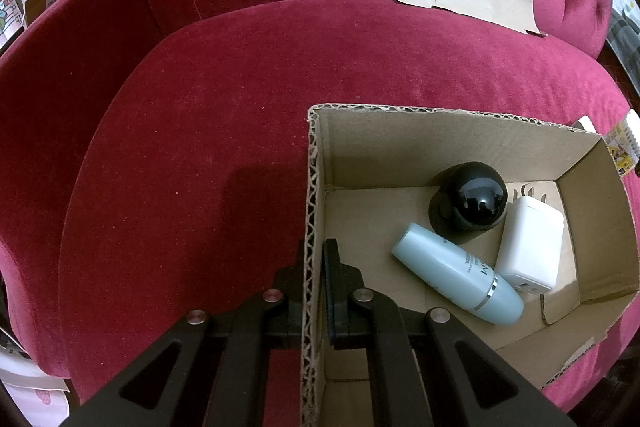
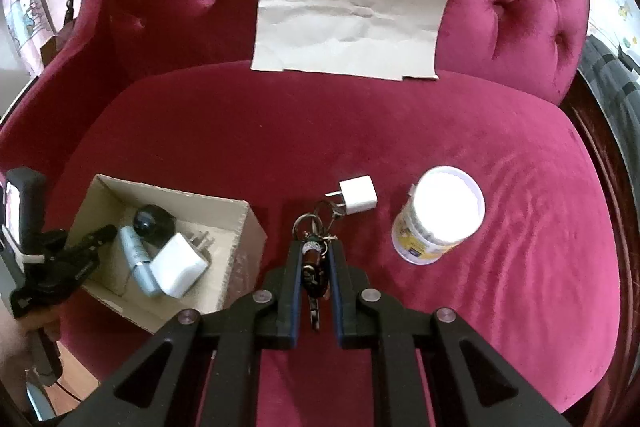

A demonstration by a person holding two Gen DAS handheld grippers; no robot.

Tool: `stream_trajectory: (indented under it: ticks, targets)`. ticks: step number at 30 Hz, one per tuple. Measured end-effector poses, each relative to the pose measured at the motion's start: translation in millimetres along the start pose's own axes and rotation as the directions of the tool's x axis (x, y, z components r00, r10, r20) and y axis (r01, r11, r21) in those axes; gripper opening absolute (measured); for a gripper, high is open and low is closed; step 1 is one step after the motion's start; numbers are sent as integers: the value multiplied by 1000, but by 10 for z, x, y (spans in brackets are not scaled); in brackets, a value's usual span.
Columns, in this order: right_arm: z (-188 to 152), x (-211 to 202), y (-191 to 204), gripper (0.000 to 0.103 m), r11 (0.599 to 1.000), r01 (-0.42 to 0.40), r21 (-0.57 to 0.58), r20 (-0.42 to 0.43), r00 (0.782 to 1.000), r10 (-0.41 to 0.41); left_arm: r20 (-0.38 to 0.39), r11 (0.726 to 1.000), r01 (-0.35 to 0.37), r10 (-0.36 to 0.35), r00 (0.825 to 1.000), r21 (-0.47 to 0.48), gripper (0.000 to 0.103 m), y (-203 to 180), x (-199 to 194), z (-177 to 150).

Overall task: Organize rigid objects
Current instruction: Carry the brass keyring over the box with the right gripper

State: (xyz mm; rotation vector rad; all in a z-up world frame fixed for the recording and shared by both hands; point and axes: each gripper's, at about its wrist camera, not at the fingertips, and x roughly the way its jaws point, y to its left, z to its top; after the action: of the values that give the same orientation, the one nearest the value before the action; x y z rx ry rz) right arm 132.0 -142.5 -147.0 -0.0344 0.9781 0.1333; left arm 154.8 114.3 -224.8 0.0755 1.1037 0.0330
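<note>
A cardboard box (image 1: 448,147) with raw corrugated edges sits on the red velvet sofa seat (image 1: 200,147). Inside lie a pale blue bottle (image 1: 456,273) on its side, a glossy black ball-shaped gadget (image 1: 468,199) and a white charger (image 1: 530,243), all crowded together and touching.

The left gripper (image 1: 314,267) has its fingers (image 1: 332,267) pinched narrowly on the box's near wall, one inside and one outside.

The right gripper (image 2: 315,259) has its fingers (image 2: 294,267) closed narrowly on a bunch of keys (image 2: 314,267); rings stick out past the tips and a key hangs down between the fingers.

Just beyond the keys a small white plug (image 2: 358,195) lies on the seat, and right of it stands a white-lidded jar (image 2: 438,221) with a yellow label. A creased brown paper (image 2: 348,15) leans against the sofa back.
</note>
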Motion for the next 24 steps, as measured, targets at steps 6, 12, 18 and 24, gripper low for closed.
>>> stream_trajectory:
  ticks: [6, 12, 18, 24]
  targets:
    - [74, -99, 117, 11, 1000, -12, -13, 35, 999, 13, 0, 1000, 0, 0, 1000, 0, 5, -1, 1, 1]
    - [128, -178, 260, 11, 998, -48, -28, 57, 997, 50, 0, 1000, -1, 1, 1000, 0, 5, -3, 2, 1]
    - [159, -187, 443, 11, 995, -84, -46, 59, 994, 87, 0, 1000, -1, 1, 1000, 0, 5, 1, 4, 2]
    - [173, -168, 661, 11, 990, -119, -72, 54, 991, 123, 0, 1000, -1, 1, 1000, 0, 5, -3, 3, 3]
